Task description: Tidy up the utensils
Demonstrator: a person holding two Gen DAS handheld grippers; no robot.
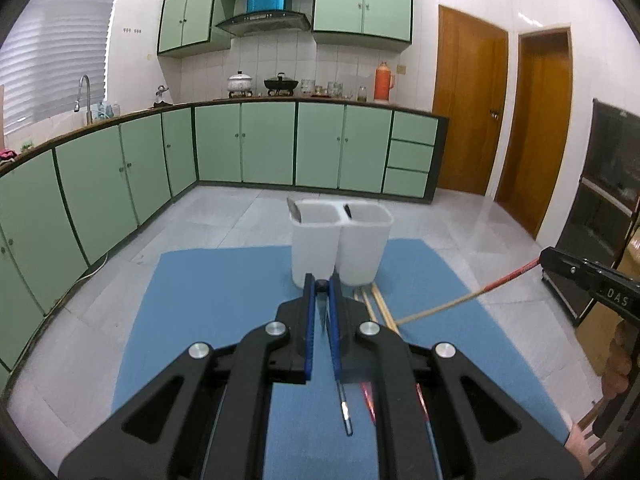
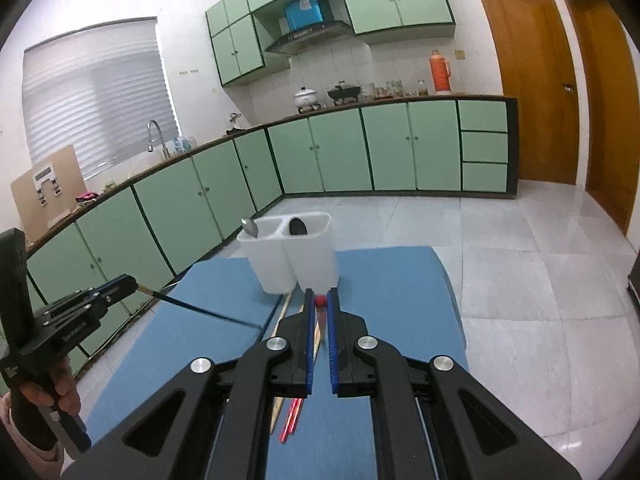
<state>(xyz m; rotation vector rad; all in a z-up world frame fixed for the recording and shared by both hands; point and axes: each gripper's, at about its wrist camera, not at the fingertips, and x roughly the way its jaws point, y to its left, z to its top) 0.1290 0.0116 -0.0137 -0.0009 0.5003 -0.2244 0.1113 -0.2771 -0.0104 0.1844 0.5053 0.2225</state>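
Note:
A white two-compartment utensil holder [image 1: 340, 244] stands at the far edge of a blue mat [image 1: 208, 312]; it also shows in the right wrist view [image 2: 292, 256]. A metal spoon [image 2: 250, 227] leans in its left compartment, a black spoon [image 2: 298, 227] in its right. My left gripper [image 1: 321, 286] is shut on a dark blue chopstick [image 1: 345, 408], also seen from the right wrist [image 2: 200, 310]. My right gripper [image 2: 320, 300] is shut on a red-topped wooden chopstick [image 1: 460, 300]. Several wooden chopsticks [image 1: 378, 308] lie on the mat before the holder.
Green base cabinets [image 1: 240, 144] line the left and far walls. Wooden doors [image 1: 468, 112] stand at the right. A dark cabinet [image 1: 600, 208] is at the far right. Grey tiled floor surrounds the mat.

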